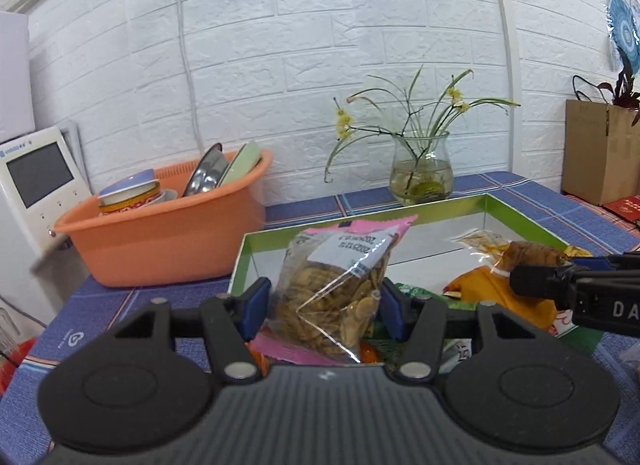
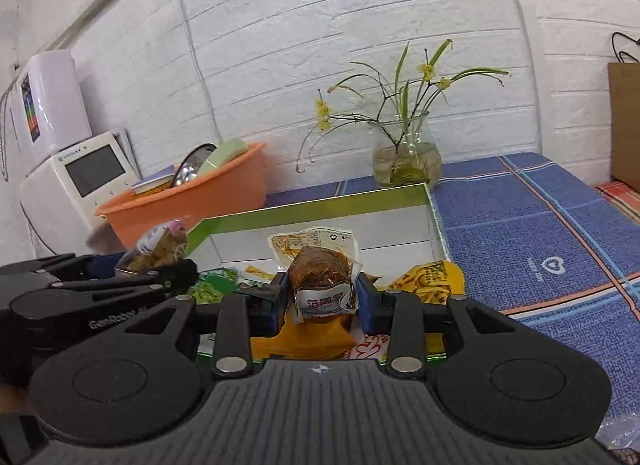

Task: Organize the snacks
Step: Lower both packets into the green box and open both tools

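My left gripper [image 1: 322, 305] is shut on a clear, pink-topped packet of melon seeds [image 1: 336, 293] and holds it over the near left corner of the green-rimmed snack box [image 1: 520, 212]. My right gripper [image 2: 322, 297] is shut on a clear packet with a brown snack [image 2: 320, 279] and holds it above the box [image 2: 312, 205]. The right gripper shows in the left wrist view [image 1: 532, 277], the left gripper in the right wrist view [image 2: 176, 271]. An orange packet [image 2: 308, 335], a yellow fries packet [image 2: 432, 281] and a green packet [image 2: 216, 283] lie in the box.
An orange basin [image 1: 168, 233] with bowls and plates stands left of the box. A glass vase with flowers [image 1: 420, 173] stands behind the box. A white appliance [image 1: 36, 185] is at the far left. A cardboard box [image 1: 600, 149] is at the right. Blue checked tablecloth [image 2: 520, 233] covers the table.
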